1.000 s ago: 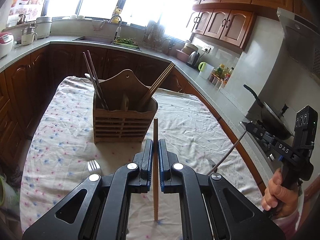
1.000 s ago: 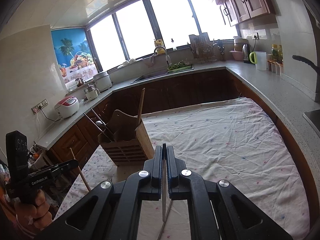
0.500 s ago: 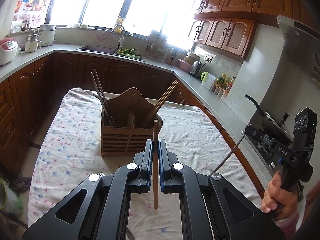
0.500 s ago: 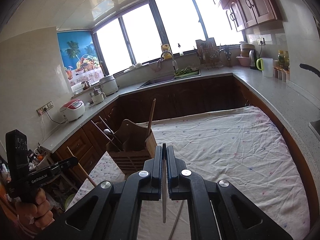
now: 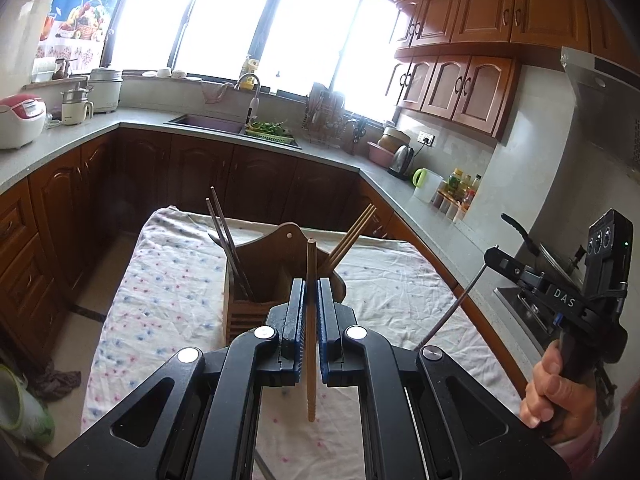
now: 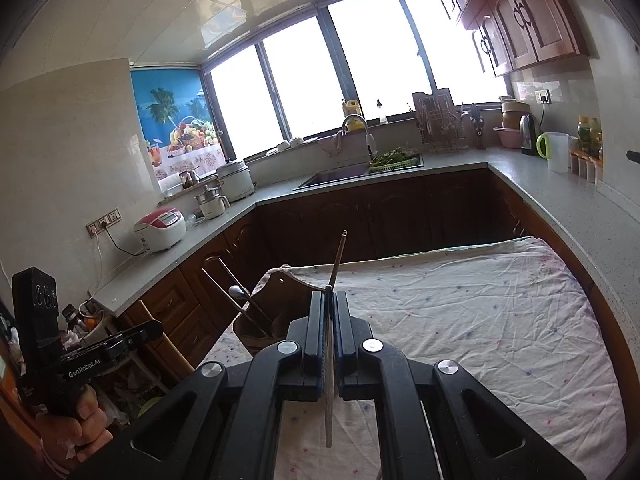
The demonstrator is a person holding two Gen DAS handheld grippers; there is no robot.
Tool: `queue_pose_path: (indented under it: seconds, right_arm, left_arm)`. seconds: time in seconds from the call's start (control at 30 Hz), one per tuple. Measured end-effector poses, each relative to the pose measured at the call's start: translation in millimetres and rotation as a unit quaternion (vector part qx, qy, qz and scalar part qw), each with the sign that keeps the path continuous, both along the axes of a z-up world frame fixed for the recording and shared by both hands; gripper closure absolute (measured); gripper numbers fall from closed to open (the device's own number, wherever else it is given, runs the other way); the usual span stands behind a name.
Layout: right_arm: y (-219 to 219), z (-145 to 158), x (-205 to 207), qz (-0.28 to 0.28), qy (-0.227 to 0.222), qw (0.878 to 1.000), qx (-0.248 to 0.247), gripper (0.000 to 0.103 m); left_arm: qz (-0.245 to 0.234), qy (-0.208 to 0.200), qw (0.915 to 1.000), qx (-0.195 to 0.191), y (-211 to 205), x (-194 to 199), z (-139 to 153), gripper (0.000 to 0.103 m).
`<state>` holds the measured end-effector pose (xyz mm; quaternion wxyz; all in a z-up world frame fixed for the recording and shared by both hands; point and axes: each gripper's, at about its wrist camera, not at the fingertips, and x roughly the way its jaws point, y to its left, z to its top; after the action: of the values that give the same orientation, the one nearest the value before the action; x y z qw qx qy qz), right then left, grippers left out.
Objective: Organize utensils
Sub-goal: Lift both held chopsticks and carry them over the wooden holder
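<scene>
A wooden utensil holder (image 5: 264, 276) stands on the flowered tablecloth (image 5: 168, 300). Dark chopsticks (image 5: 226, 240) lean in its left side and pale wooden chopsticks (image 5: 352, 234) in its right. My left gripper (image 5: 311, 284) is shut on a pale wooden chopstick (image 5: 311, 360) held upright, just in front of the holder and above it. My right gripper (image 6: 329, 296) is shut on a thin metal utensil (image 6: 329, 400), seen edge-on. The holder (image 6: 288, 292) sits just ahead and to its left. In the left wrist view the right gripper (image 5: 496, 258) hangs off to the right, the metal utensil (image 5: 452, 312) slanting down from it.
Dark wood cabinets and grey counters wrap around the table on three sides. A sink (image 5: 208, 124) lies at the back, a rice cooker (image 5: 20, 120) on the left counter, a wok (image 5: 556, 256) on the stove at right. A green-and-white bin (image 5: 20, 412) stands on the floor.
Both grippers have risen with their utensils still clamped, and the holder now sits lower and closer in both views. The fork lying on the cloth has dropped out of sight.
</scene>
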<state>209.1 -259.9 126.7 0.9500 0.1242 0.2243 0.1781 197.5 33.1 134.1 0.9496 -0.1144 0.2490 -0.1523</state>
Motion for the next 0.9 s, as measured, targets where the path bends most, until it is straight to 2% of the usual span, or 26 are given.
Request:
queue_pose_path:
  seconds: [0.27, 0.57, 0.7, 0.9]
  right_arm:
    - [10, 22, 29, 0.001, -0.026, 1.0, 0.013, 0.099]
    - [23, 38, 72, -0.006, -0.045, 0.999, 0.029, 0.099]
    - [31, 35, 90, -0.013, -0.044, 0.999, 0.025, 0.099]
    - [36, 17, 106, -0.025, -0.042, 0.999, 0.018, 0.099]
  left_arm:
    - [0.025, -0.044, 0.9987, 0.0, 18, 20, 36, 0.099]
    - [0.071, -0.099, 0.9924, 0.019, 30, 48, 67, 0.099]
    - [0.087, -0.102, 0.9908, 0.022, 34, 66, 61, 0.099]
    - [0.11, -0.083, 0.9904, -0.006, 44, 86, 32, 0.099]
